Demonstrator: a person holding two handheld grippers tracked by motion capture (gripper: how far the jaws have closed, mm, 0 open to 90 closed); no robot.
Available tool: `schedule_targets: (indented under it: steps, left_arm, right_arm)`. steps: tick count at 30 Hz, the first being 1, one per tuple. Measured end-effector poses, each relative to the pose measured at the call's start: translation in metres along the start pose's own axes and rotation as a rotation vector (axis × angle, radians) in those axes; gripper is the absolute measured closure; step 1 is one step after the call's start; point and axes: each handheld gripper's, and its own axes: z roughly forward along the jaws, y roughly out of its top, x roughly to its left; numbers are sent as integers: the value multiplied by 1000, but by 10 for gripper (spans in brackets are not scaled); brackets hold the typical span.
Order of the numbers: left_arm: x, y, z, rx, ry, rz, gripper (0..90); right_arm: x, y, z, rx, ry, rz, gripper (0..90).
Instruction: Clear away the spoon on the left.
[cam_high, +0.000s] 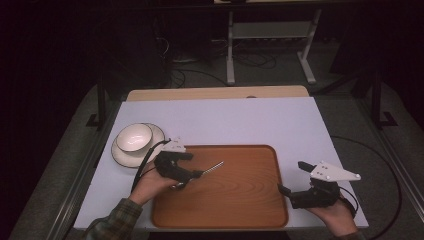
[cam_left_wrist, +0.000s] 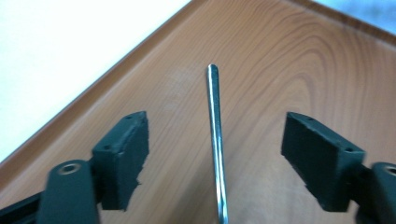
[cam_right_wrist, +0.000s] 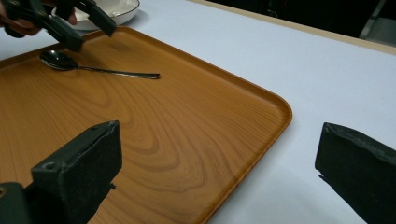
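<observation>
On tray: spoon lying flat at 10 o'clock, placing looks done.
Left gripper: wide open, astride handle, gripping nothing.
Right gripper: open, empty.
Left: withdraw.

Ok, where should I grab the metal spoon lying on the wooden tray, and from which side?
Take the slim metal spoon by the middle of its straight handle, coming down from above with the jaws across it. It lies flat on the brown wooden tray, and the left gripper, jaws open, already straddles the handle.
</observation>
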Motion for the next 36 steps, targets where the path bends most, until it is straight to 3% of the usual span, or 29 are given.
schedule_targets:
  steps: [4,9,10,19,28,36]
  left_arm:
    - [-5,-5,-20,-41,24,15,166]
    - [-6,-15,-41,-98,57,5,160]
    - [-7,-21,-50,-116,79,9,159]
    - [-9,-43,-76,-174,129,-11,159]
    - [-11,-70,-92,-178,162,-36,159]
    - [-7,-87,-98,-152,186,-52,159]
  right_arm:
    - [0,0,-1,-6,-2,3,1]
    - [-1,1,-3,-13,-1,3,1]
    - [-1,1,-4,-15,-1,2,0]
    - [0,3,-7,-27,0,2,1]
    - [0,3,-7,-28,3,5,0]
    - [0,3,-5,-22,11,4,0]
